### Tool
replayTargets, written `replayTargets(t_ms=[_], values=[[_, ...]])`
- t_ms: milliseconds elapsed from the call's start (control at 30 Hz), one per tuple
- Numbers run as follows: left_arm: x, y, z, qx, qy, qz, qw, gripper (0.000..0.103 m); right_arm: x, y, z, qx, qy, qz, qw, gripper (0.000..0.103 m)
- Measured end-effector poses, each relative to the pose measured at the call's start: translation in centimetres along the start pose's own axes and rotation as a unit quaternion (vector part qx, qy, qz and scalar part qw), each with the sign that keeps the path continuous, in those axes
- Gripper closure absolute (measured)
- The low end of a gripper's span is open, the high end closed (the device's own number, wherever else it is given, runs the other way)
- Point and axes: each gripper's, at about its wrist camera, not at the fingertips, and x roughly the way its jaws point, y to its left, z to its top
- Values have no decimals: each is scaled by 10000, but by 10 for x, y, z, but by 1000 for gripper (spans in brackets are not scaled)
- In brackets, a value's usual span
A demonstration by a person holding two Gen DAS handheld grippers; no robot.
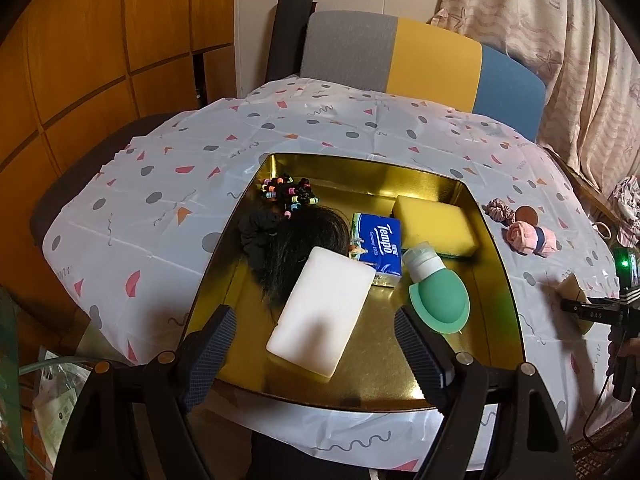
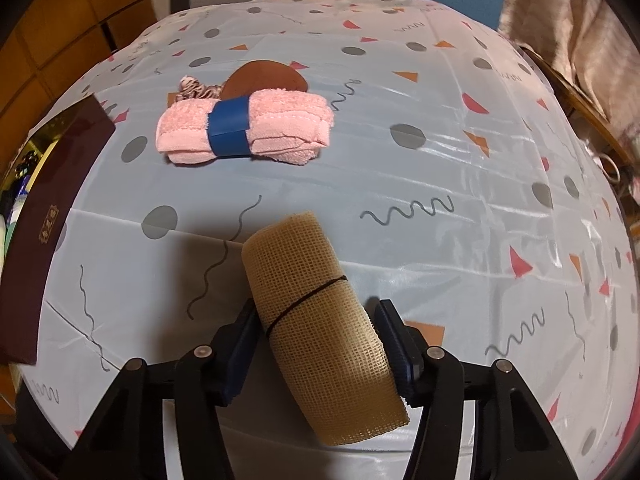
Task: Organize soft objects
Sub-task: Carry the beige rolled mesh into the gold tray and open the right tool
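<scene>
A gold tin box [image 1: 496, 248] sits on the table. It holds a white sponge [image 1: 320, 312], a yellow sponge [image 1: 436, 220], a blue Tempo tissue pack [image 1: 380, 244], a green silicone bottle [image 1: 436, 288], a black hairpiece [image 1: 296, 240], a black scrunchie [image 1: 256, 228] and beaded hair ties [image 1: 288, 194]. My left gripper [image 1: 316, 344] is open above the white sponge. My right gripper [image 2: 316, 344] is shut on a tan mesh roll [image 2: 316, 320] bound by a black band, just above the table. A pink rolled towel [image 2: 244, 128] with a blue band lies farther on.
A brown round pad [image 2: 264, 76] and a striped scrunchie [image 2: 200, 88] lie behind the towel. The box's dark red outer wall [image 2: 52, 208] is at the left of the right wrist view. A chair [image 1: 420, 60] stands beyond the patterned tablecloth [image 1: 160, 208]. A curtain [image 1: 560, 40] hangs at the right.
</scene>
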Motion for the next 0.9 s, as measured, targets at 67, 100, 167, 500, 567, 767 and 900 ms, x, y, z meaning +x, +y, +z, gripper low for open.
replayTargets(t_ms=[67,100,167,500,567,767,900], values=[[0,1,-1,-14,4,-20,10000,20,-1,2,0,57,27,-34,10000,45],[0,2,-2,-11,16,-45,10000,20,-1,4,0,71,37,-63,9999,45],[-1,3,-4,-17,15,-63,10000,20,-3,7,-1,115,39,-112,9999,46],[-2,11,-8,-93,-13,-105,9999,20,-31,51,-4,89,-350,356,9987,46],[-2,13,-9,-110,8,-90,9999,20,-40,70,-2,-47,-463,521,9976,46],[-1,22,-11,-197,33,-45,9998,20,-69,136,8,-562,-857,1097,9887,46],[0,30,-13,-298,30,-5,9996,20,-88,178,9,-887,-1039,1489,9794,46]])
